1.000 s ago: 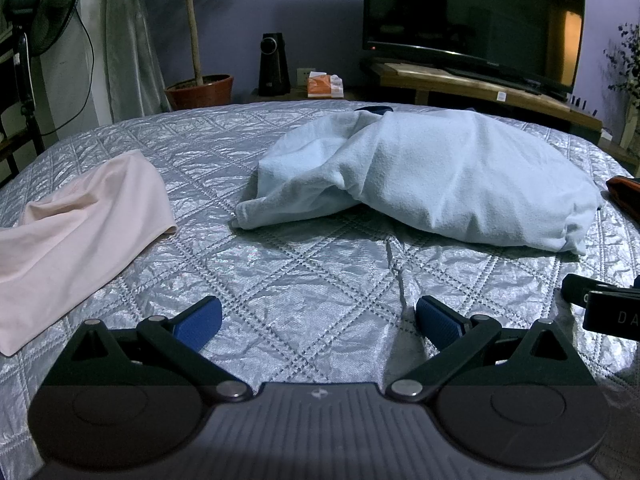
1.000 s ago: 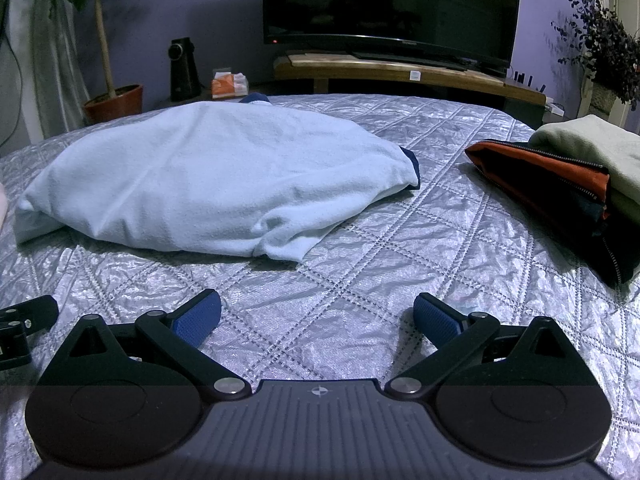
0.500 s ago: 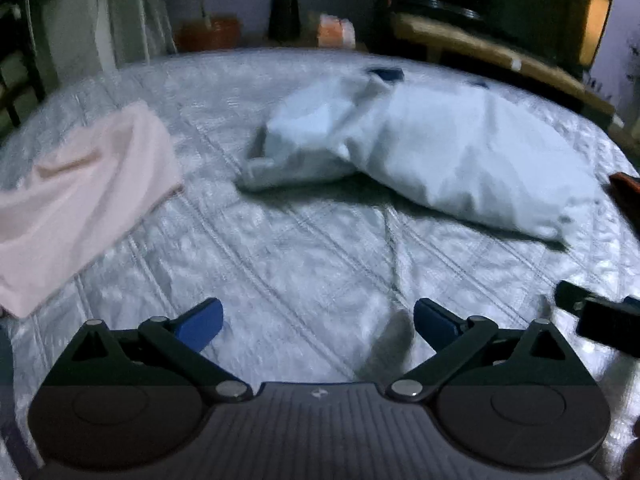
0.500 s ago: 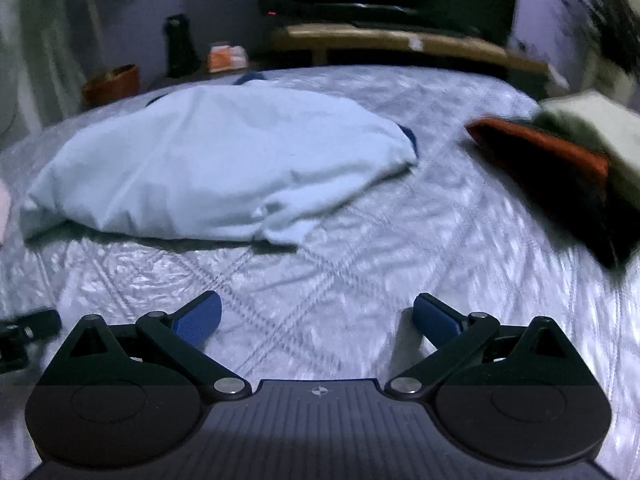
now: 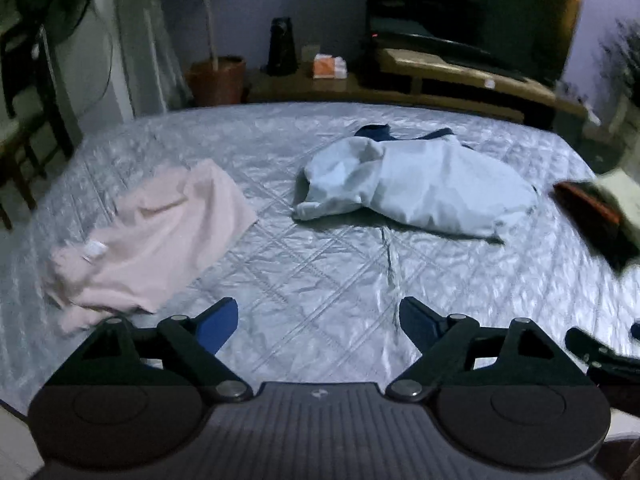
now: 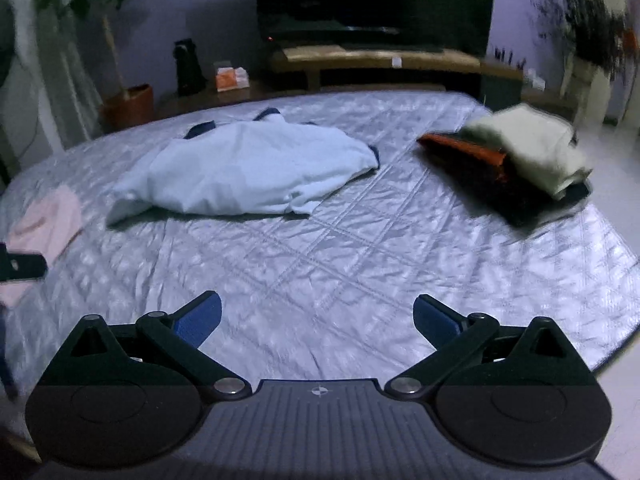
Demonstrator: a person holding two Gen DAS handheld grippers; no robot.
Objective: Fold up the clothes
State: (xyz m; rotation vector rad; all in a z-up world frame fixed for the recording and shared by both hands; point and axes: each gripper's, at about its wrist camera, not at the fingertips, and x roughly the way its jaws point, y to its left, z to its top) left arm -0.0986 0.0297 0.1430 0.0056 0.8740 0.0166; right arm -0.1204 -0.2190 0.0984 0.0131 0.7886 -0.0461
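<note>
The left gripper [image 5: 318, 314] and the right gripper [image 6: 318, 316] both hang over the near part of the silver quilted bedspread [image 6: 360, 264], each with its blue-padded fingers spread wide and nothing between them. The task's things lie on the bedspread as follows: a crumpled pale-blue cotton garment [image 5: 420, 186] at the centre, toward the far side, with dark-blue fabric [image 5: 374, 132] showing at its far edge; a rumpled pale-pink garment [image 5: 160, 236] at the near left; and, at the right, a pale-green folded garment [image 6: 536, 152] stacked on a dark garment with orange lining [image 6: 472, 156]. In judgement, the stack at the right reads as folded work, while the blue and pink items are loose. The scene fits either an approach to a loose garment or a withdrawal from the stack; the pictures do not settle which. For good practice with a loose garment: keep both sets of fingers open until each straddles a single edge layer, take hold at two corners or shoulder points well apart, lift enough to let the cloth hang flat, then lay it smooth before creasing. Avoid pinching the bedspread along with the garment, since its quilted surface wrinkles near the fingers. The views are motion-blurred, so seams and hems cannot be located reliably.
</note>
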